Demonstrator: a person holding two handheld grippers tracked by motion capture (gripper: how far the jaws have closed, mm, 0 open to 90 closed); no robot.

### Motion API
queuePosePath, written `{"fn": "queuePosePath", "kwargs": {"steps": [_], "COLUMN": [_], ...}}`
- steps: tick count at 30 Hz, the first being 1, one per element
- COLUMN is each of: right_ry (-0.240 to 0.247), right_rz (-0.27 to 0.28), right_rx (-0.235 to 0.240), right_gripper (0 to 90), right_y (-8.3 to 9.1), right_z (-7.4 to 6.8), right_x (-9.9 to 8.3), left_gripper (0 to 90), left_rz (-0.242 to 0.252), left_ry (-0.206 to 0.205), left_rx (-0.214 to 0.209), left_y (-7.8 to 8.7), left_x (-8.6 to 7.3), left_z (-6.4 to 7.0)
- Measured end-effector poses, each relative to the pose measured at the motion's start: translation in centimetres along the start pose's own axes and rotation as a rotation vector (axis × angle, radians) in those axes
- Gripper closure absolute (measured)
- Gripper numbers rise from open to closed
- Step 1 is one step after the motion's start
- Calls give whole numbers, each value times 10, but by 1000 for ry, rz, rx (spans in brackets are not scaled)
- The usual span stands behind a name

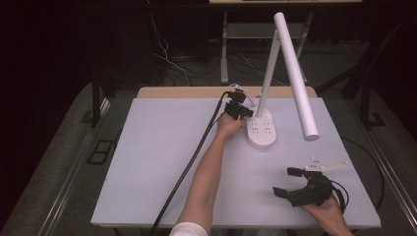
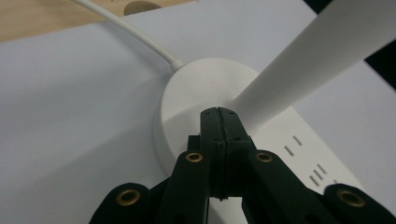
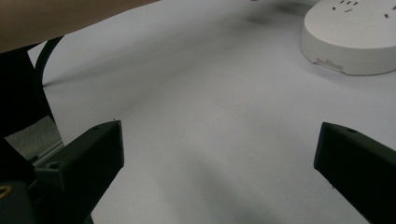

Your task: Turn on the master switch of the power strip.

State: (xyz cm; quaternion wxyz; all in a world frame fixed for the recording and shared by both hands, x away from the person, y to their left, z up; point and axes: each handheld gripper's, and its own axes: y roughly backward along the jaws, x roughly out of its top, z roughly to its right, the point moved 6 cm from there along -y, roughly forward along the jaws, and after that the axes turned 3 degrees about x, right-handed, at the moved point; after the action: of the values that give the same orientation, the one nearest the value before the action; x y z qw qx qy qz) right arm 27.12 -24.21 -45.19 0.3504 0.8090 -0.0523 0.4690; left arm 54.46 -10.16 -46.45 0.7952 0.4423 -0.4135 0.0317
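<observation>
From the left: my left gripper (image 1: 241, 109) is at the far middle of the table (image 1: 147, 172), jaws pressed fully together with nothing between them, the tips resting on or just over the lamp base (image 2: 187, 107) right beside the foot of the lamp stem (image 2: 299, 60). I can't tell whether they actually press down. The desk lamp (image 1: 290, 69) stands on that oval white base, its cord (image 2: 130, 30) running off toward the far edge. I'd judge the base weighted and stiff, smooth plastic that a jaw could slide on; the stem is rigid but long, so pushing it high up would tip the lamp. Best hold is low on the stem, or a press straight down on the base. I read no brand or writing, just small socket-like slots (image 2: 308, 163) on the base. Further right, my right gripper (image 1: 307, 189) rests near the front edge, well apart from the lamp, jaws spread wide and empty
</observation>
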Motion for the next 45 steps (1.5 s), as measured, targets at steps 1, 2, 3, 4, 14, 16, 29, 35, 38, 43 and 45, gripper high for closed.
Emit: {"fn": "queuePosePath", "kwargs": {"steps": [1, 2, 3, 4, 14, 16, 29, 35, 38, 43, 45], "right_ry": [-4, -6, -7, -7, -10, -10, -15, -15, -20, -23, -21], "right_rz": [-2, -3, -4, -4, -9, -11, -6, 0, -3, -2, -2], "right_rx": [0, 0, 1, 0, -2, -4, -7, -8, -8, -8, -8], "right_gripper": [11, 11, 12, 11, 12, 11, 12, 11, 11, 12, 12], "right_y": [0, 0, 0, 0, -3, -2, -2, -2, -2, -2, -2], "right_z": [0, 0, 0, 0, 1, 2, 2, 2, 1, 1, 2], "right_x": [0, 0, 0, 0, 0, 0, 0, 0, 0, 0, 0], "left_gripper": [897, 897, 897, 897, 892, 867, 699, 431, 308, 138, 113], "left_rz": [4, 12, 17, 17, 41, 64, 144, 121, 118, 137, 147], "left_ry": [-8, -5, -4, -12, -74, -68, -43, -58, -53, -37, -29], "left_rx": [0, -1, 2, 3, -10, -23, -74, -78, -85, -111, -124], "left_y": [2, 4, 7, 10, 37, 43, 90, 111, 120, 135, 143], "left_x": [0, 0, 1, 0, -1, 0, -1, -8, -13, -23, -26], "left_z": [-1, -2, -3, -5, -13, -12, -5, -8, -11, -15, -16]}}
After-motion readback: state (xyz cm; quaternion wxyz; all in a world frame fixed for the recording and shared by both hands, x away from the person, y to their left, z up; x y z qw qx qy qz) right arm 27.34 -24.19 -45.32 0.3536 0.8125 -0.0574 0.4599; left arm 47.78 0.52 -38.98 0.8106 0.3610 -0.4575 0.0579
